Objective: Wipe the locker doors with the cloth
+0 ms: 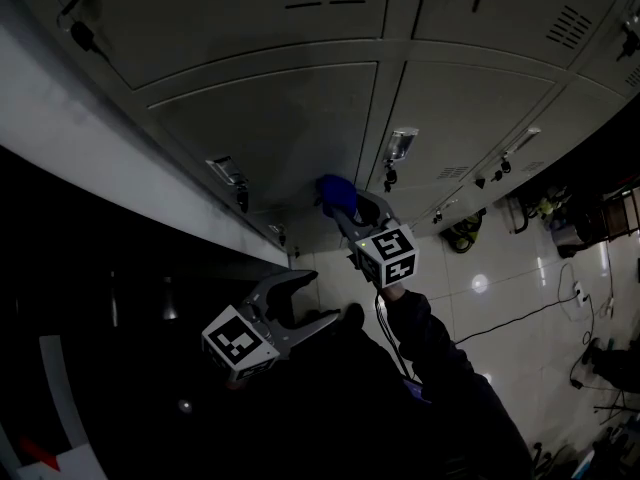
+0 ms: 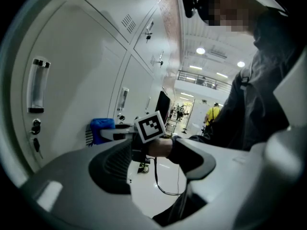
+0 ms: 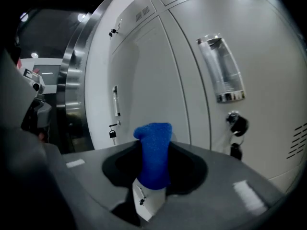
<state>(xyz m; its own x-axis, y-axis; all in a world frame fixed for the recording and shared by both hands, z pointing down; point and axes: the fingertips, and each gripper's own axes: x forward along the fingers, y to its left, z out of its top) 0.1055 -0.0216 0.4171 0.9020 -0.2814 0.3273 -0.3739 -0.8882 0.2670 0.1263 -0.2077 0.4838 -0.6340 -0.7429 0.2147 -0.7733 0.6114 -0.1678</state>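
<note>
Dim view from above of a bank of grey locker doors (image 1: 270,118); the far left of the scene is nearly black and nothing can be made out there. At lower left the left gripper (image 1: 318,298) hangs apart from the lockers. Its fingers are spread wide with nothing between them, and its own camera shows only the other gripper and pale floor (image 2: 146,195) through the gap. Further right, the right gripper (image 1: 350,208) points at a lower door, fingers clamped on a blue cloth (image 1: 335,193). The cloth's lower end, with a white tag (image 3: 148,202), sinks between them. Whether the cloth touches the door cannot be told. Right of the cloth, a clear handle (image 3: 221,68) and a keyed lock (image 3: 237,124) sit on the neighbouring door. The person's dark sleeve (image 1: 440,353) runs off the bottom edge.
</note>
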